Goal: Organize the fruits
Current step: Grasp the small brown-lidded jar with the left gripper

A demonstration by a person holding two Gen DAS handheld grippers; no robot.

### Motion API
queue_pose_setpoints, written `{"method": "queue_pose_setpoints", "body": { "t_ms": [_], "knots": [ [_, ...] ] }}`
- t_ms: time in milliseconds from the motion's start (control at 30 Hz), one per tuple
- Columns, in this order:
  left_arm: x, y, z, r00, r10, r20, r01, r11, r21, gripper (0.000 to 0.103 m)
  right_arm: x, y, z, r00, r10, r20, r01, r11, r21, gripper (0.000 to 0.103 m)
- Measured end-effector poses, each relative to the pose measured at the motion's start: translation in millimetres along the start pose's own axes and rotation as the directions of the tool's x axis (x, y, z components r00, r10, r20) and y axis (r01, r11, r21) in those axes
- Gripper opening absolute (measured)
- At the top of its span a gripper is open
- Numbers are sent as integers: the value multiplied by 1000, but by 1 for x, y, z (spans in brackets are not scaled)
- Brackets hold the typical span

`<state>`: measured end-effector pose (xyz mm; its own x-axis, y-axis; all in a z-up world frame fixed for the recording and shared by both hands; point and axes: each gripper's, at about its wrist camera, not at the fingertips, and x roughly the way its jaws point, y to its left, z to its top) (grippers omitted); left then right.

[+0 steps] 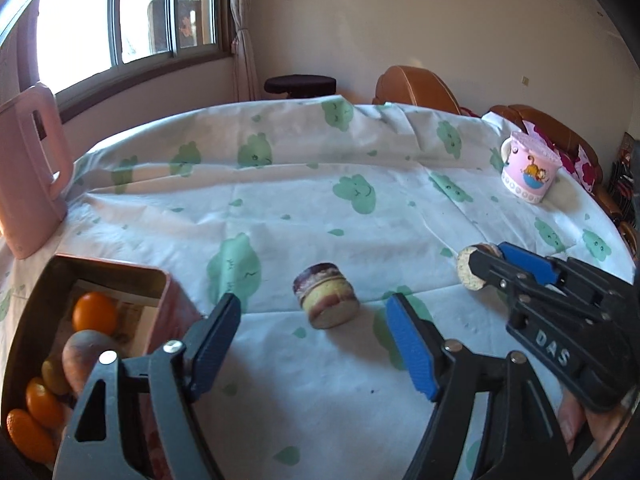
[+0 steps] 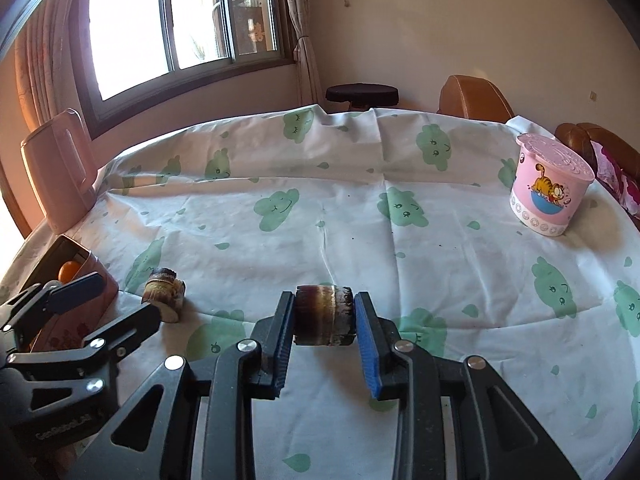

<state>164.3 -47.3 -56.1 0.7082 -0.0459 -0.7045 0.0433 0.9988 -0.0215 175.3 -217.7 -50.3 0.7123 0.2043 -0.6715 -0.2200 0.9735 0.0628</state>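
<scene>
Fruit-box job: right gripper is clamped on a brown layered cake-roll piece, while left gripper hangs open over a second striped roll. Oranges sit in the pink rectangular tin at the green-patterned tablecloth's left edge.

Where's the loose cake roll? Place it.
In the left wrist view the roll lies on the cloth, right of the fruit box, beyond the open left jaws.

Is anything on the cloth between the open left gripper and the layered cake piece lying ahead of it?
Nothing visible. The left gripper is open, with only bare tablecloth between it and the layered cake piece. The pink box sits off to its left.
</scene>
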Motion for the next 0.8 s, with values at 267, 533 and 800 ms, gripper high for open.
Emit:
{"method": "queue_pose_setpoints", "body": {
  "t_ms": [267, 533, 800],
  "knots": [
    [34, -4, 10, 995, -21, -95, 19, 1000, -16, 54, 6, 2, 0, 999, 19, -28, -20, 1000, -6, 32],
    [33, -1, 6, 995, -51, -86, 49, 998, -29, 42, 6, -1, 0, 998, 56, -30, -56, 998, 8, 32],
    [15, 0, 5, 999, -55, 1, 55, 998, -29, 42, -2, 0, 0, 997, 78, 14, -78, 997, 1, 32]
  ]
}}
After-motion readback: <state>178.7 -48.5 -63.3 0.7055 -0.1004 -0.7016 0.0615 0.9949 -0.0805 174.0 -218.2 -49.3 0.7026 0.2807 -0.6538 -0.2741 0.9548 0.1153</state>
